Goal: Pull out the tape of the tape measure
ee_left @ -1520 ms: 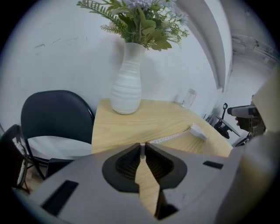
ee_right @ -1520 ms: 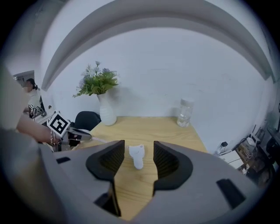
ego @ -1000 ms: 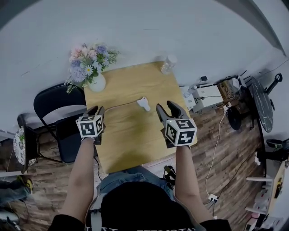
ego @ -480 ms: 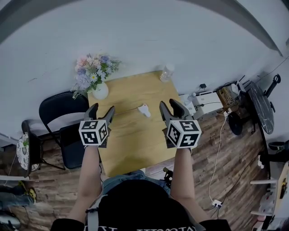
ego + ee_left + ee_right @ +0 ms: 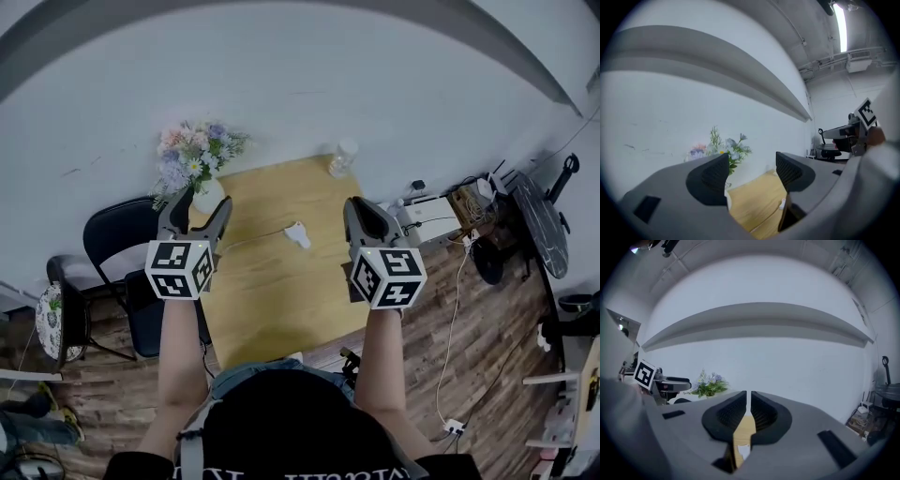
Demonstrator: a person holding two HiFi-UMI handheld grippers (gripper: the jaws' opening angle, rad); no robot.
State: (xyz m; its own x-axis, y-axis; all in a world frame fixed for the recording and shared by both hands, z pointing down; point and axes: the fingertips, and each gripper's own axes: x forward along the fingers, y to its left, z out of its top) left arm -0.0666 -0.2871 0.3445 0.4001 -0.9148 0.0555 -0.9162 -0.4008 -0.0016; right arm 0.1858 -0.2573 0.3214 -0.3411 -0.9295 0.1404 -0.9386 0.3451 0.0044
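Note:
The white tape measure [image 5: 298,234] lies on the wooden table [image 5: 272,300], and a thin strip of tape [image 5: 251,241] runs from it toward the table's left edge. My left gripper [image 5: 200,200] is held up over the table's left side, open and empty; in its own view the jaws [image 5: 750,171] frame the tabletop and the small white case [image 5: 782,204]. My right gripper [image 5: 362,204] hovers above the right edge. Its jaws are closing, with only a thin slit left and nothing between them [image 5: 748,404]. Neither gripper touches the tape measure.
A white vase of flowers [image 5: 195,155] stands at the table's far left corner and a clear bottle [image 5: 343,157] at the far right corner. A black chair [image 5: 117,234] is left of the table. A white box [image 5: 427,208] and cables lie on the floor to the right.
Both grippers have risen and drawn back from the table. The left gripper's jaws have spread open, away from the tape's end. The right gripper's jaws have come almost together.

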